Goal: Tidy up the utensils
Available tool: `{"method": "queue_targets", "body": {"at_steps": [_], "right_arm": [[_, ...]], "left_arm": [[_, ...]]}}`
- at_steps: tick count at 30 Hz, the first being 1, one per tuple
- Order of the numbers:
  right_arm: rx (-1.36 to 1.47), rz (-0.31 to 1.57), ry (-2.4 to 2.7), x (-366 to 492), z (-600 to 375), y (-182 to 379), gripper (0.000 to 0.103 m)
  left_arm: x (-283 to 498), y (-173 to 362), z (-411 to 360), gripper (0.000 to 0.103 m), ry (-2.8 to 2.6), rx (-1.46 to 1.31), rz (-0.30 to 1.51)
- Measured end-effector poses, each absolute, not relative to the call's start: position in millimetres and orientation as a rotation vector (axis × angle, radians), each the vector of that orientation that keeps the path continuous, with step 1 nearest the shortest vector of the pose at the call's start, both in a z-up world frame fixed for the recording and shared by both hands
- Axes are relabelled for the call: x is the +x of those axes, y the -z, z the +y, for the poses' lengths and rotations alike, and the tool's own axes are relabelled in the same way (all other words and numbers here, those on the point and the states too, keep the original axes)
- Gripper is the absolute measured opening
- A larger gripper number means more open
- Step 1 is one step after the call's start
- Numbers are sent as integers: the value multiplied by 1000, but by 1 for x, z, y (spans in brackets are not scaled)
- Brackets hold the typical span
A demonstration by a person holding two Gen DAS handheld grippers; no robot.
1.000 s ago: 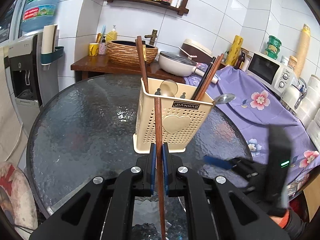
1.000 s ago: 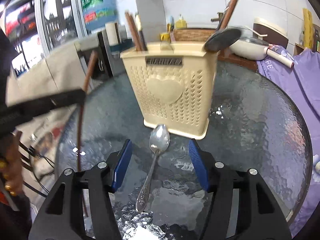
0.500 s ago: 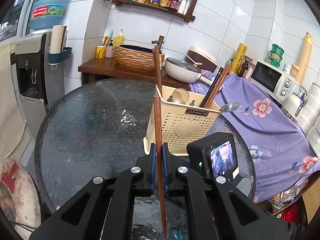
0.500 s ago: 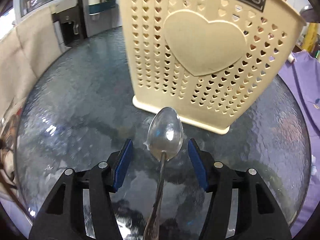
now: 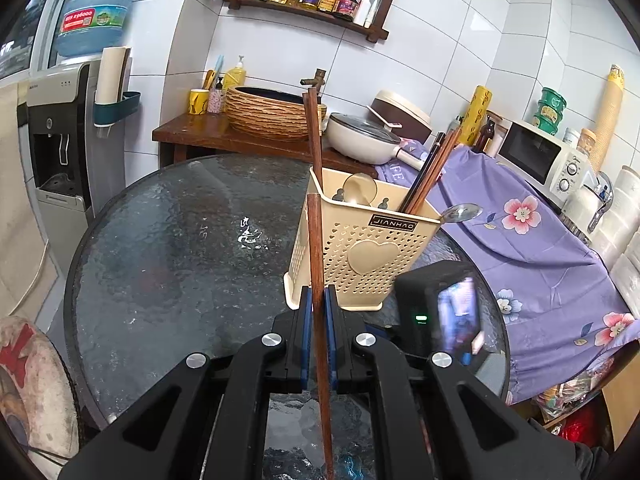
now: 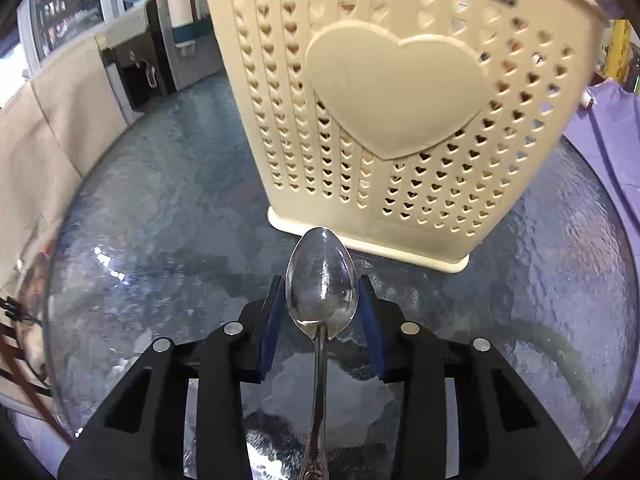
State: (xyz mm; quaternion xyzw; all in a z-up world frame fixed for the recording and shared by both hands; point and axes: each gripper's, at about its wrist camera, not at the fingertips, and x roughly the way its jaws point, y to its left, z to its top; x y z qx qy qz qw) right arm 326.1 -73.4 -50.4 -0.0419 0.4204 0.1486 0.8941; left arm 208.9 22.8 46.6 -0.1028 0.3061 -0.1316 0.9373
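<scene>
The right gripper (image 6: 322, 304) is shown with its blue pads (image 6: 267, 320) drawn in on either side of the bowl of the metal spoon (image 6: 321, 292). The jaws have just been closing, from a wide stance half a second ago to one that brackets the bowl closely. Whether the pads already press on the bowl cannot be told from this view. The spoon lies on the glass table (image 6: 160, 208), its tip just short of the base of the cream utensil holder (image 6: 400, 100), its handle running back under the gripper. A second ago the gripper was farther from the holder; it is now close in front of it.

The left gripper (image 5: 318, 320) is seen clamped on a wooden chopstick (image 5: 316, 248), as in the earlier views. The chopstick is held near-upright before the holder's left corner.

The spoon pickup is judged to be in hand. Spoon and held chopstick remain to be placed in the holder, which stands toward the table's right edge and already carries chopsticks and spoons.
</scene>
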Motion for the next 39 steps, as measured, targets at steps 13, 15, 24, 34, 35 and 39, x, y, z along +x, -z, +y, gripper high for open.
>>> {"method": "queue_targets", "body": {"at_steps": [13, 15, 24, 34, 35, 39], "right_arm": [[69, 629, -433, 267, -137, -22, 37], [68, 619, -438, 259, -143, -27, 37], [108, 590, -485, 242, -151, -43, 37], [117, 514, -498, 245, -155, -77, 37], [116, 507, -499, 247, -155, -82, 37], [114, 487, -504, 255, -156, -102, 37]], "left_arm": [[205, -49, 19, 7, 270, -203, 612], [204, -49, 16, 6, 270, -200, 610], [198, -60, 12, 6, 288, -189, 585], [193, -91, 9, 6, 328, -169, 520], [194, -97, 7, 6, 334, -162, 510], [198, -119, 7, 6, 358, -152, 478]]}}
